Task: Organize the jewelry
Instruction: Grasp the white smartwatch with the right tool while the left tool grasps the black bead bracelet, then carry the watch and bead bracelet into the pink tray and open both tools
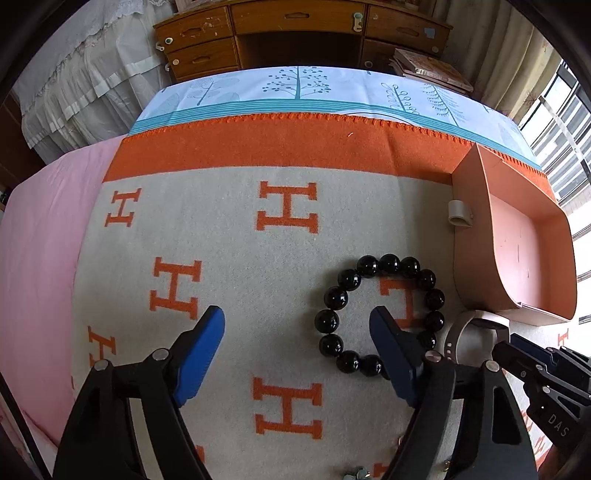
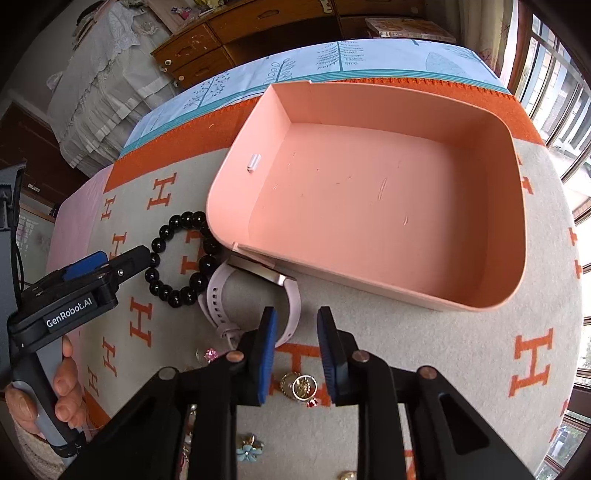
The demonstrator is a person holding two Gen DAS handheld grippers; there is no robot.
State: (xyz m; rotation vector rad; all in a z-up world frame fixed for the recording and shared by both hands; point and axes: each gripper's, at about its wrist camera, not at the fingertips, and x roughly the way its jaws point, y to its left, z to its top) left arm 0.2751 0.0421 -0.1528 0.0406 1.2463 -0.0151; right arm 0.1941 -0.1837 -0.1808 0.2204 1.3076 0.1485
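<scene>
A black bead bracelet (image 1: pixel 380 314) lies on the H-patterned blanket; it also shows in the right wrist view (image 2: pixel 184 258). My left gripper (image 1: pixel 299 317) is open, its right finger inside the bracelet's ring, its left finger on bare blanket. A pink watch (image 2: pixel 255 299) lies beside the bracelet against the empty pink box (image 2: pixel 509 206); its strap shows in the left wrist view (image 1: pixel 469 332). My right gripper (image 2: pixel 297 321) is open, hovering over the watch strap's near end. Small pieces lie near me: a gold ring (image 2: pixel 301 386), a pink gem (image 2: pixel 211 355), a blue flower (image 2: pixel 249 448).
The pink box (image 1: pixel 476 236) stands at the right of the left wrist view, a small white clip (image 1: pixel 460 213) on its wall. The blanket (image 1: pixel 229 251) covers a bed with a pink sheet (image 1: pixel 40 266) at left. A wooden desk (image 1: pixel 295 33) stands beyond.
</scene>
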